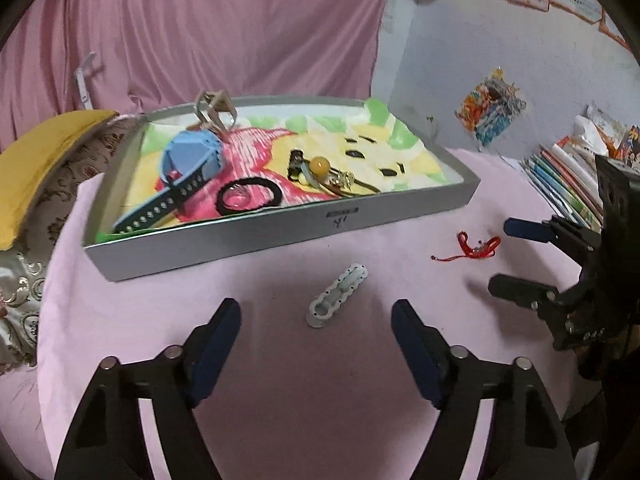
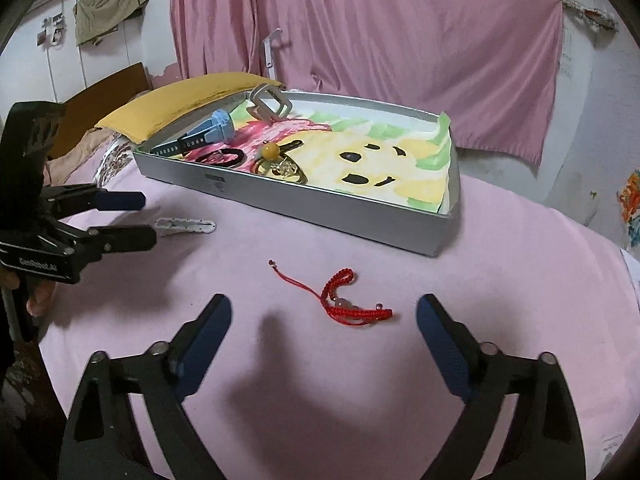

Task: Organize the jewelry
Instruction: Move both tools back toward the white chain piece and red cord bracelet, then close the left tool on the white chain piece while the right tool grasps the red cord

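A grey tray (image 1: 280, 228) (image 2: 320, 208) lined with a cartoon cloth holds a blue watch (image 1: 188, 168) (image 2: 204, 136), a black hair tie (image 1: 250, 196) (image 2: 222, 157), a bead and gold pieces (image 1: 324, 172) (image 2: 276, 160). A white hair clip (image 1: 336, 296) (image 2: 186, 226) lies on the pink cloth in front of my open, empty left gripper (image 1: 316, 320) (image 2: 144, 218). A red string bracelet (image 1: 478, 249) (image 2: 344, 300) lies in front of my open, empty right gripper (image 2: 324, 320) (image 1: 502, 256).
A yellow cushion (image 1: 36, 160) (image 2: 184, 100) lies left of the tray. Books (image 1: 560, 184) are stacked at the table's right. A pink curtain (image 1: 200, 28) hangs behind. A white clip (image 1: 212, 112) (image 2: 272, 100) sits at the tray's back.
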`<action>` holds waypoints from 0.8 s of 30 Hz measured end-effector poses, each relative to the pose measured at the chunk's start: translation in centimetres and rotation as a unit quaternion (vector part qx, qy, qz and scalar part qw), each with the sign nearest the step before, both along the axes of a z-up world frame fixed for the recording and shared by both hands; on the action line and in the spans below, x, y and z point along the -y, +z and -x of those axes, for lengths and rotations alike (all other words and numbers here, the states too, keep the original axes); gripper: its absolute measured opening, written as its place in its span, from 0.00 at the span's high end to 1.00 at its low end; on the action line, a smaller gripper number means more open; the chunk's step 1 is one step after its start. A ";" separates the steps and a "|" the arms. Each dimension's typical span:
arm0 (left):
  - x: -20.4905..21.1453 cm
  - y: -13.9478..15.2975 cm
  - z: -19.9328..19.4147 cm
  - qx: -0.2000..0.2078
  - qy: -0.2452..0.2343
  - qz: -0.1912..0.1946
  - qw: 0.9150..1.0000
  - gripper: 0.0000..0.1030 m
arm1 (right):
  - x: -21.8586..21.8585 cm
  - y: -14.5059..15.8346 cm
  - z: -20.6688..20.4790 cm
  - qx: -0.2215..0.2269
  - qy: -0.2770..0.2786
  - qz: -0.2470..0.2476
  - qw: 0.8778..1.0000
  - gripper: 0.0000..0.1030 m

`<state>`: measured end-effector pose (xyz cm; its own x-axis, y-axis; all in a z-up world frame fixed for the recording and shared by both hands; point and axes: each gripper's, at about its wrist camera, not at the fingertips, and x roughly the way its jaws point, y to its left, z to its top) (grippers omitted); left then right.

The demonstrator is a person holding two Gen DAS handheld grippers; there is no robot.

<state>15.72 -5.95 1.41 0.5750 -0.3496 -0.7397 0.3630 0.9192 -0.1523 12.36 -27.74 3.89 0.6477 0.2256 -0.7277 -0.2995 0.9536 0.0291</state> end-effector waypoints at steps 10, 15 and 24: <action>1.2 -0.5 -1.3 -0.009 -0.025 -0.021 0.999 0.43 | -1.0 -0.5 -2.2 -0.021 0.028 0.033 0.999 0.50; 2.0 -0.5 -1.4 -0.009 -0.042 -0.043 0.998 0.57 | -0.7 -0.9 -2.3 -0.035 0.034 0.024 0.999 0.66; 2.8 -0.2 -1.0 -0.024 -0.053 -0.061 0.996 0.72 | -1.0 -0.8 -1.9 -0.038 0.049 0.021 0.998 0.78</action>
